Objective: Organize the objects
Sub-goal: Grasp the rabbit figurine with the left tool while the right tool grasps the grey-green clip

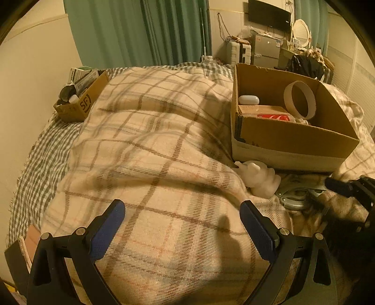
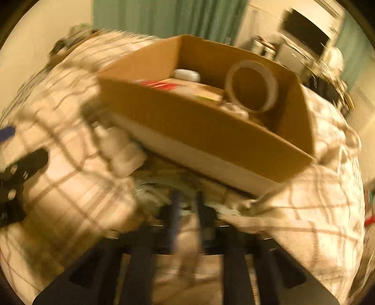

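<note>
A big open cardboard box [image 1: 293, 138] sits on the plaid blanket at the right; it also shows in the right wrist view [image 2: 199, 126]. In it are a tape roll [image 1: 300, 99], a white case [image 1: 249, 99] and a red-labelled package [image 1: 273, 116]. A white figurine [image 1: 260, 178] lies by the box's front corner, next to a round metal object [image 1: 293, 198]. My left gripper [image 1: 182, 225] is open and empty over the blanket. My right gripper [image 2: 187, 206] is blurred, its fingers close together by the metal object; whether it holds it is unclear.
A small cardboard box [image 1: 79, 101] with clutter stands at the far left of the bed [image 1: 145, 140]. Green curtains [image 1: 140, 32], a TV [image 1: 269, 16] and cluttered furniture lie beyond. The bed drops off at the left edge.
</note>
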Motion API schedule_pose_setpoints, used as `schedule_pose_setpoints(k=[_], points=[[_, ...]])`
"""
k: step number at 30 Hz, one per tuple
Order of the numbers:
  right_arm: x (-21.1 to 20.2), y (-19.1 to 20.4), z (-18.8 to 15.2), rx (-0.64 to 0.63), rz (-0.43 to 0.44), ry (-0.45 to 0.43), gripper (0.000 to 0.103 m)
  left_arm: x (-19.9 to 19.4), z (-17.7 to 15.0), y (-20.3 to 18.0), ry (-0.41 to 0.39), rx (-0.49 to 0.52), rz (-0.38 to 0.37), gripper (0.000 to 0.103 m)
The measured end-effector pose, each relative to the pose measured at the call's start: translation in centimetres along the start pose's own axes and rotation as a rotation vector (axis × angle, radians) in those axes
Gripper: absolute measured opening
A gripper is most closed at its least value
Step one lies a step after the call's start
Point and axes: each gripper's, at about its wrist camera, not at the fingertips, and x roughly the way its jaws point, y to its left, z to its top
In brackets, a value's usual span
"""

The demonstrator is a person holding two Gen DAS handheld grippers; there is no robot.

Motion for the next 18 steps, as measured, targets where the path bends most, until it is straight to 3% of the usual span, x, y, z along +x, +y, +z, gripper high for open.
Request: schedule_pose_setpoints(k=[1, 7, 12, 15, 16, 18], points=[[0.3, 1.1, -0.1, -0.034, -0.013, 0.005, 0.063, 0.0, 0.0, 0.1, 0.002, -0.005, -0.003, 0.101], [3.0, 3.2, -0.6, -0.115, -0.068, 0.123, 0.063, 0.3, 0.3, 1.4, 0.013, -0.071, -0.036, 0.101], [4.5, 4.2, 0.2, -0.16, -0.13, 0.149, 0.063, 0.4, 0.3, 1.9, 0.014, -0.097, -0.059, 0.101], [3.8, 3.7, 0.9, -0.127, -0.108, 0.102, 0.049, 0.2, 0.2, 1.8, 0.008, -0.087, -0.052, 0.101], [2.9, 3.4, 1.0, -0.112, -0.11, 0.071, 0.033, 0.1, 0.2, 1.6, 0.006, -0.081, -0.048, 0.101], [1.6, 2.9, 1.2, -0.089, -0.136, 0.02, 0.027, 0.0, 0.2, 1.3, 0.004, -0.068, -0.038, 0.101]])
